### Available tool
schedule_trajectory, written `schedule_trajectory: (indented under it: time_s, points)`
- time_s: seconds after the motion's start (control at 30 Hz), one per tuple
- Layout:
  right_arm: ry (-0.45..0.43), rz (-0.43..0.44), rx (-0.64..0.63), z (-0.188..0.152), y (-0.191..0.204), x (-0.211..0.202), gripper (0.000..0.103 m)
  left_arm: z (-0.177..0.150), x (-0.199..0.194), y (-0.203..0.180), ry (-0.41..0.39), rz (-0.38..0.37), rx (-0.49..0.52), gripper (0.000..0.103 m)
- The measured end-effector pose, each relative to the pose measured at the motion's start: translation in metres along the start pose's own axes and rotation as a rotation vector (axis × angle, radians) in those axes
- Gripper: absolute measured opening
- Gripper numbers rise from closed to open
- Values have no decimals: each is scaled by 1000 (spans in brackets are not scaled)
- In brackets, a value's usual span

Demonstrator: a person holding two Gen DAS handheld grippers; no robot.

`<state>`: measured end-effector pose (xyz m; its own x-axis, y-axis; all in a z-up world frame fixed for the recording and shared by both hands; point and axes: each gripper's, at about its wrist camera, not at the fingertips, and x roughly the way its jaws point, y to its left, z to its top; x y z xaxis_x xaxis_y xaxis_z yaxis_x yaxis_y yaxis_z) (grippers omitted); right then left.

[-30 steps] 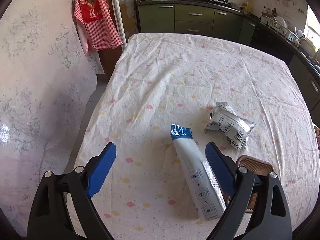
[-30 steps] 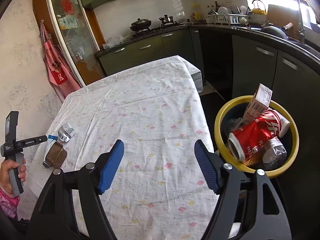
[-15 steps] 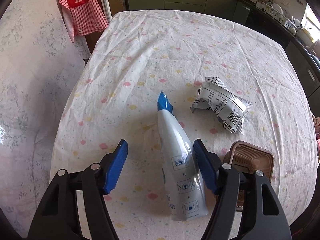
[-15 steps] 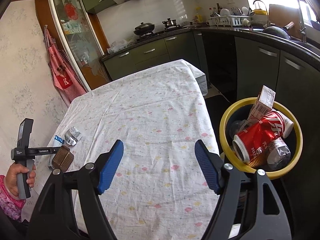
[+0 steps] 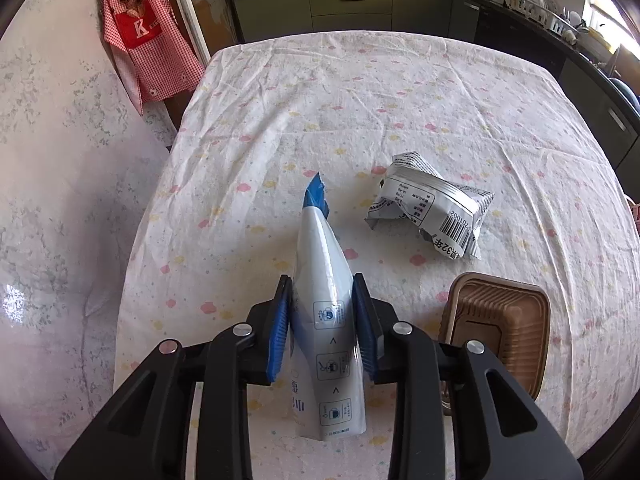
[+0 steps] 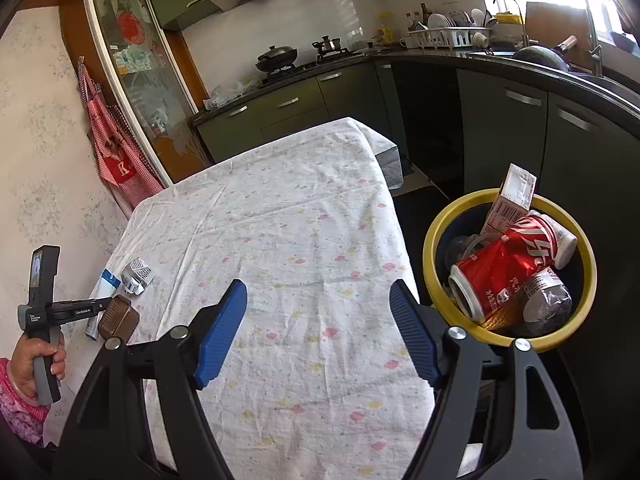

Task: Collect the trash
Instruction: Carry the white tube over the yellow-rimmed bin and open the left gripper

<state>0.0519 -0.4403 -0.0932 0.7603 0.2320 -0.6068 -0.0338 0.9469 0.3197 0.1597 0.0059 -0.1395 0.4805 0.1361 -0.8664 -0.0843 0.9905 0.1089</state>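
While clamped, white pouch (image 5: 326, 304) lengthwise, blue-end forward.

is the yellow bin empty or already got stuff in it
Already well filled: the yellow bin holds a red can, a carton and a crushed bottle, piled up to its rim.

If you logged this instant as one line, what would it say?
left gripper: shut on pouch | right gripper: open, empty, above table | wrapper, tray: on table | bin: holds trash
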Motion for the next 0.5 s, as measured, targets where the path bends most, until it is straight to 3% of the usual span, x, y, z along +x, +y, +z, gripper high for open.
schedule_trajectory:
  time_s: [0.17,0.3,0.5]
  points:
    - [-3,-6,10,-1,-6,-3,70,4,-16,1,-51,17,10,31]
    - [-8,-27,17,-2,-16,-8,70,6,-44,-6,-111,-14,32,31]
    - [-11,-169,93,-10,-60,-28,70,19,-94,-65,-217,-185,196,31]
